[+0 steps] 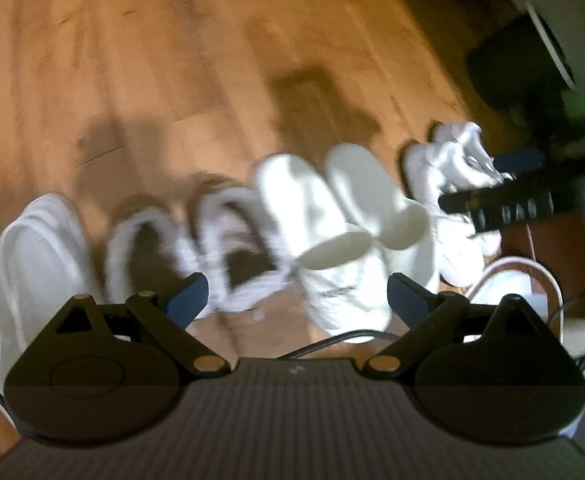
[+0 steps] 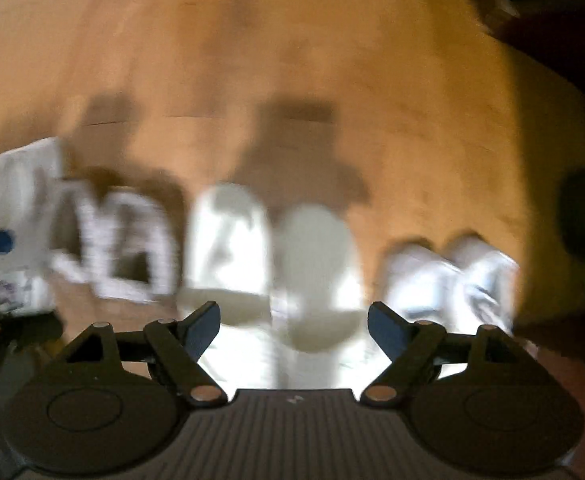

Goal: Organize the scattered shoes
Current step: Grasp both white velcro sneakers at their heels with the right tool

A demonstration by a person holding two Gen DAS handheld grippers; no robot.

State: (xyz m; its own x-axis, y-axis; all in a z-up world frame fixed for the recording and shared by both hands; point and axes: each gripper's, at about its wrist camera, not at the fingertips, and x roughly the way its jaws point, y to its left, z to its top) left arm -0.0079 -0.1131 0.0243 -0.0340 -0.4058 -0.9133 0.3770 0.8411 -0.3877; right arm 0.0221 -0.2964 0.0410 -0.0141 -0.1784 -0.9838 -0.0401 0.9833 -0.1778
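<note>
Several white shoes (image 1: 324, 216) are lying paired in a row across mid-frame on the floor (image 1: 172, 60), both tools, left tool (image 1: 296, 294) and right tool (image 2: 294, 322), hovering spread and empty, so any nudging is needing gentleness

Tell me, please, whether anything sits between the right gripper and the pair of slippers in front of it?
Nothing visible does. The right gripper is open and empty, and the slippers lie directly beyond its fingertips on the floor. Other white shoes sit beside them, not in between. The picture is blurred, though.

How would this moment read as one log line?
left gripper: open, empty | right gripper: open, empty | white shoes: rowed on wood floor
</note>
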